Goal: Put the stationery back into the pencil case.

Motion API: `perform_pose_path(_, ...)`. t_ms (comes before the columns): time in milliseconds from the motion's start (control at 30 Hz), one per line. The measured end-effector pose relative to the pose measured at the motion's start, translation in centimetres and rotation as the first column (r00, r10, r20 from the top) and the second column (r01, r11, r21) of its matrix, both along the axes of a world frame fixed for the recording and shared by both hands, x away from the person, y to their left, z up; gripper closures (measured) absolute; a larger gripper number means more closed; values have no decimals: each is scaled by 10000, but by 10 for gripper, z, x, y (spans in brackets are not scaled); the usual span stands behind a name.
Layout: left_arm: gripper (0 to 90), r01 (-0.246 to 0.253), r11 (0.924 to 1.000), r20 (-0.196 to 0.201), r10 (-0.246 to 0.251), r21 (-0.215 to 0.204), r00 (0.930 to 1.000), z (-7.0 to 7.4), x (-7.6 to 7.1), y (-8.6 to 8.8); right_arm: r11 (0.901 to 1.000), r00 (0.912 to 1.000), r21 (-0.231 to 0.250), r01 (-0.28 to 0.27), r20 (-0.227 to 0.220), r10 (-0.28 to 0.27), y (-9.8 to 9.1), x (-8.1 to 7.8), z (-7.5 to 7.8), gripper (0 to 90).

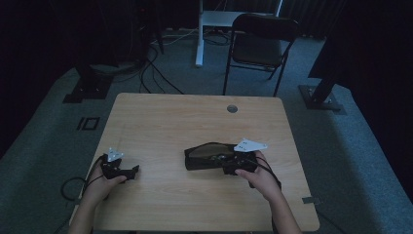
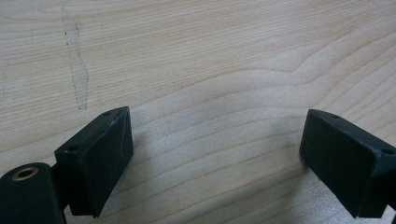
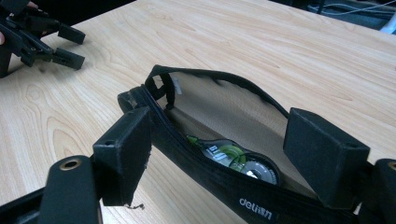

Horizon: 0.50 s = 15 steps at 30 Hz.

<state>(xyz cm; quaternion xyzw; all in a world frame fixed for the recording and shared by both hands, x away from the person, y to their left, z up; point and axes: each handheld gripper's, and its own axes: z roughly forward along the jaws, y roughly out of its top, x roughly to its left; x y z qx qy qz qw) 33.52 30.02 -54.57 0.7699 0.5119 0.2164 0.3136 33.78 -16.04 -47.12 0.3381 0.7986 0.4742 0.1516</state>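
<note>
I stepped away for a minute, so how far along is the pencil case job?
Done: a correction tape lies inside the open black pencil case. In hand: the right tool hovers at the case's mouth, jaws apart, gripping nothing. Left: probably closing the zip. The left tool waits open over the table.

Two black handheld grippers, left gripper (image 1: pixel 127 171) and right gripper (image 1: pixel 229 167), each topped by a pale grey three-cornered plate and trailing a black cable. Blocky, matte black jaws with small screw holes; brass-ringed hole at the hinge arm. Bare forearms, no sleeves in sight.
</note>
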Motion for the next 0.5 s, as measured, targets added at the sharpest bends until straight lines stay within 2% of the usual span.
perform_pose_path(500, 101, 9, 10000, -10, -9, 13, 10000, 0, 0, 0, 9997, 9974, 158, 181, 689, -191, -27, -19, 4, 213)
